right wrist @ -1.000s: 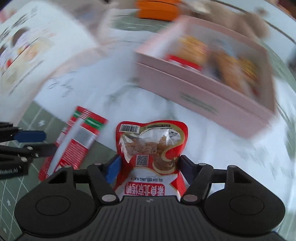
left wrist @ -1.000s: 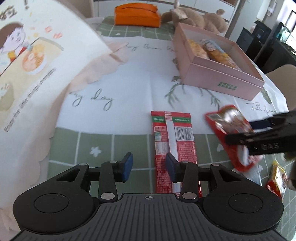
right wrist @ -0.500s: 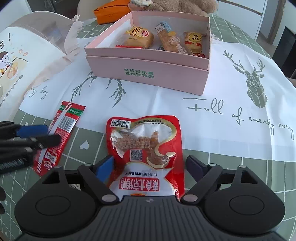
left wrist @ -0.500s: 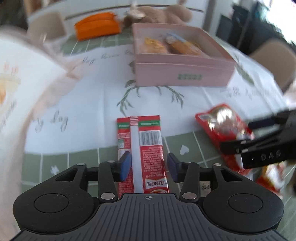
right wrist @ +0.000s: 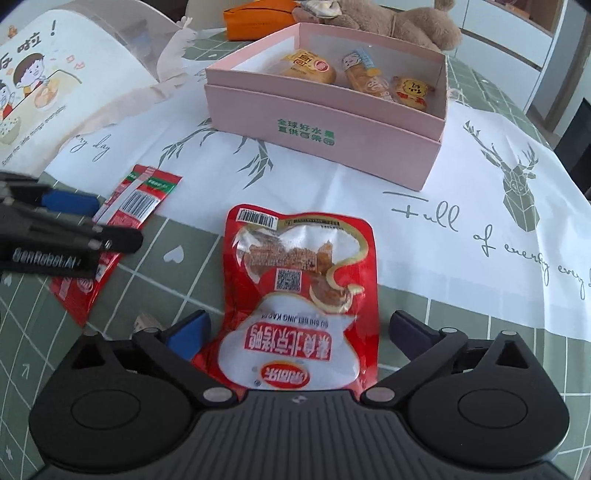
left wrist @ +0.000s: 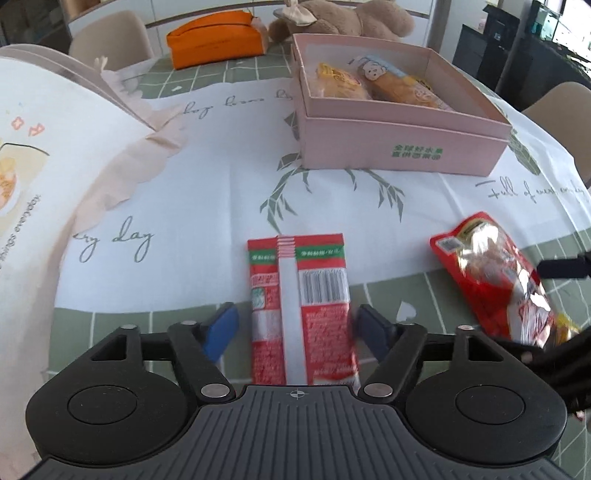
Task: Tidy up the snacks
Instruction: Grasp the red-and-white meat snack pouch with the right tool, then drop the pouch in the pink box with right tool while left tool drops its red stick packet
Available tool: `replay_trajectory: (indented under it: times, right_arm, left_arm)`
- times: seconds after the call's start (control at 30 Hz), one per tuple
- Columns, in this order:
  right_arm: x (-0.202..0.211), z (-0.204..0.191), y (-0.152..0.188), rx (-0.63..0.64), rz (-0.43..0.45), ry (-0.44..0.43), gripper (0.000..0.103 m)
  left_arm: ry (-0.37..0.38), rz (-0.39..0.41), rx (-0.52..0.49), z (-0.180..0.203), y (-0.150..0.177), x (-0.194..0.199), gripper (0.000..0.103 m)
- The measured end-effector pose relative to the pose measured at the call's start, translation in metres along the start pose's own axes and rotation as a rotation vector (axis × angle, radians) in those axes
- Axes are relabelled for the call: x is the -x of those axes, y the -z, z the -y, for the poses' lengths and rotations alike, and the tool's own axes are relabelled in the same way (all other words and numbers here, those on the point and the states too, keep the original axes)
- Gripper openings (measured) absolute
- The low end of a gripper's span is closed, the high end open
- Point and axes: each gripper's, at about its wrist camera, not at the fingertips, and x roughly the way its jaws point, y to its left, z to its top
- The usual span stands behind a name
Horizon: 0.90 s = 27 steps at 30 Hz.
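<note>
lying flat on the counter [left wrist: 155, 332], a long red snack packet [left wrist: 299, 306] sits between the fingers of the left gripper [left wrist: 295, 326], whose jaws have just been opening and stand wide, not pressing it. further right, a red pouch [right wrist: 303, 291] lies between the fingers of the right gripper [right wrist: 295, 332], also just opened wide and gripping nothing. beyond both stands an open pink box [right wrist: 321, 125] holding three wrapped snacks [right wrist: 306, 66].

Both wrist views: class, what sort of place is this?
Probably a home dining area: a table with a printed tablecloth, chairs around it, and a soft toy beside a pink box of snacks.
</note>
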Motion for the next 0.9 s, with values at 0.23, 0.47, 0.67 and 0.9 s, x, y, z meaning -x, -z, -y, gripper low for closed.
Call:
replay_trajectory:
  times: [0.23, 0.47, 0.67, 0.9]
  right_arm:
    - [0.007, 0.023, -0.006, -0.106, 0.015, -0.093, 0.102]
    - [-0.002, 0.003, -0.019, -0.034, 0.003, 0.026, 0.074]
    - [0.029, 0.005, -0.007, -0.029, -0.016, -0.010, 0.057]
    - [0.062, 0.013, -0.003, -0.056, 0.026, -0.014, 0.057]
  left_arm:
    - [0.038, 0.012, -0.074, 0.005, 0.009, 0.003, 0.088]
    - [0.019, 0.024, -0.040, 0.000, 0.016, 0.013, 0.077]
    - [0.012, 0.049, -0.034, 0.000, 0.020, 0.014, 0.078]
    - [0.004, 0.040, -0.033, 0.001, 0.018, 0.015, 0.057]
